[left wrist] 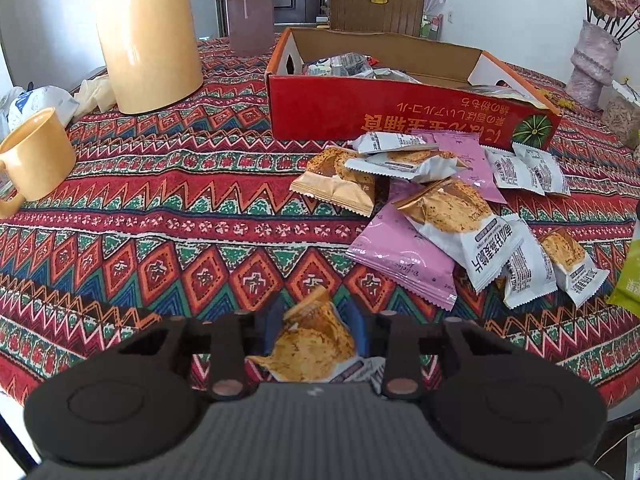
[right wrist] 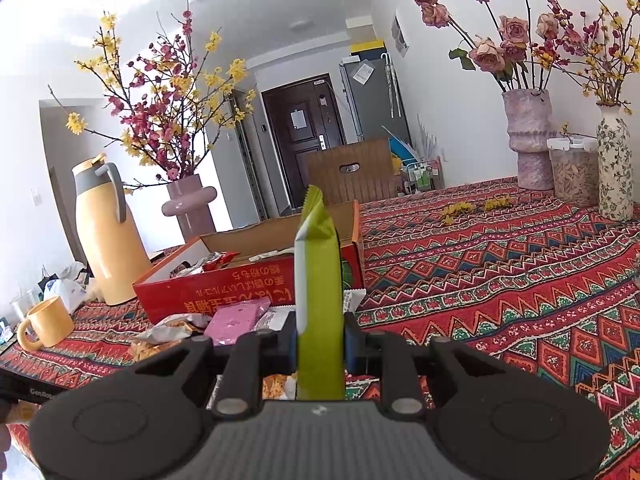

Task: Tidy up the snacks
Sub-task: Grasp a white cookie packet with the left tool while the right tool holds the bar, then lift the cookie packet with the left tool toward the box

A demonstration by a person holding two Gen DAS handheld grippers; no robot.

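- Pinching a biscuit packet, the left gripper is hovering near the table's front edge.
- Clamping a green packet upright, the right gripper is facing the red box.
- Loose packets are lying just beside that box; both loads should be travelling over its rim before being let go.

My left gripper is matte black: two round, disc-like housings, slotted link arms, a pale metal pin at each inner pivot, blue pads inside the fingers. A grey ribbed plate (small white mark at its front edge) sits between the discs. My right gripper looks the same.
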